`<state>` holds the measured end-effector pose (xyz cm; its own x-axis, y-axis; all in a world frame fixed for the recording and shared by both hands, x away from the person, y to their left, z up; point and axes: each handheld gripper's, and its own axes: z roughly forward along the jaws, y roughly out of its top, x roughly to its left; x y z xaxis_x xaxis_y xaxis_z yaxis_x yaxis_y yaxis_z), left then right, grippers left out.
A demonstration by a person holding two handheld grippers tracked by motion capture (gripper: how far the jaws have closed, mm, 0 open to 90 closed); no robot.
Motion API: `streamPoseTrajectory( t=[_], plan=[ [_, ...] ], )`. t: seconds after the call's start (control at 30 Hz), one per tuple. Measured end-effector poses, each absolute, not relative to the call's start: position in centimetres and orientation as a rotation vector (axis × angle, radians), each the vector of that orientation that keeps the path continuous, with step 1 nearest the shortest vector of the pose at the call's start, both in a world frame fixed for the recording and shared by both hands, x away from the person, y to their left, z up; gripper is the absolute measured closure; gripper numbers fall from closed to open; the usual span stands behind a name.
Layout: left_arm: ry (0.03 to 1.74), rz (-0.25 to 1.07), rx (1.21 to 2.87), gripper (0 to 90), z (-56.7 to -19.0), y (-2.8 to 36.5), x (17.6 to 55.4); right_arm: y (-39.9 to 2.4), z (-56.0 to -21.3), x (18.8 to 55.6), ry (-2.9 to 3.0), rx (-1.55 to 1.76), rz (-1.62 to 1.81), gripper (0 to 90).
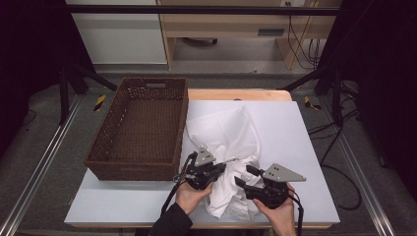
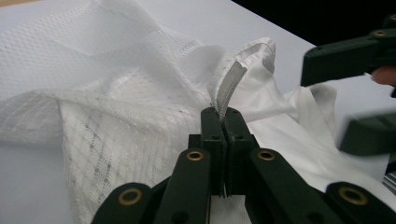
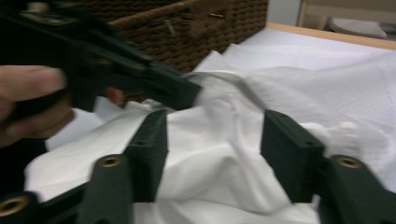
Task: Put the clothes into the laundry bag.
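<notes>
The left gripper (image 2: 223, 122) pinches the white shirt's (image 1: 227, 135) hem, the right gripper (image 3: 214, 154) gapes loose — a tug could slip it free.

The table (image 1: 305, 147) carries two things — a wicker basket (image 1: 140, 130) and a crumpled white garment (image 1: 231, 147).

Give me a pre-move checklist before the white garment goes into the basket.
1. Left tongs shut on the white garment's hem: ok.
2. Right tongs gripping cloth: not ok; jaws stand open, cloth between them, pads not pressing.
3. Garment folded: not ok, still crumpled.
4. Basket free to receive: ok, nothing in it.
5. Garment clear of the table front edge: cannot tell.
</notes>
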<state>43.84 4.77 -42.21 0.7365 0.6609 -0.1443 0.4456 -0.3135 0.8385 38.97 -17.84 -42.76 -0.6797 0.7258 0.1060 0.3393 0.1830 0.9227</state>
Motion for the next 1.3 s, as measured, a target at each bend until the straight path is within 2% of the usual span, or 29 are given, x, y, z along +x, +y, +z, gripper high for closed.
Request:
streamPoseTrajectory(
  t=[0.1,0.23,0.3,0.33,0.4,0.43,0.53,0.73,0.93,1.0,1.17,1.3],
  plan=[
    [0.84,0.286,1.959,88.7,-42.0,4.8,43.8,-16.3,-43.4,39.0,2.183,1.003,1.453,26.3],
    [0.834,0.293,1.95,88.7,-41.5,5.1,43.7,-14.6,-45.8,40.1,2.289,1.036,1.35,30.0],
    [0.831,0.292,1.941,88.7,-41.2,5.2,43.7,-14.0,-47.2,40.8,2.34,1.054,1.314,37.1],
    [0.829,0.296,1.939,88.7,-41.0,5.2,43.6,-13.9,-47.5,41.0,2.337,1.047,1.308,46.8],
    [0.825,0.297,1.935,88.7,-40.6,5.3,43.6,-14.0,-47.3,41.2,2.365,1.055,1.348,72.4],
    [0.826,0.292,1.93,88.7,-40.5,5.3,43.5,-14.0,-47.0,41.2,2.368,1.074,1.357,78.4],
    [0.807,0.293,1.933,88.7,-40.1,5.3,43.2,-13.8,-46.2,41.3,2.308,1.083,1.347,81.1],
    [0.799,0.287,1.938,88.7,-39.9,5.3,43.1,-14.0,-44.9,42.7,2.096,1.159,1.364,81.1],
    [0.821,0.284,1.951,88.7,-41.0,5.2,43.5,-12.8,-46.6,44.5,2.056,1.198,1.251,77.2],
    [0.835,0.285,1.949,88.6,-41.3,5.3,43.7,-13.1,-46.4,44.1,2.055,1.172,1.278,70.8],
    [0.855,0.291,1.946,88.5,-42.0,5.6,44.1,-15.9,-44.6,41.5,2.024,1.101,1.408,61.3],
    [0.852,0.304,1.948,88.5,-42.1,5.4,44.1,-19.5,-43.1,40.1,1.937,1.13,1.381,45.5]
  ],
)
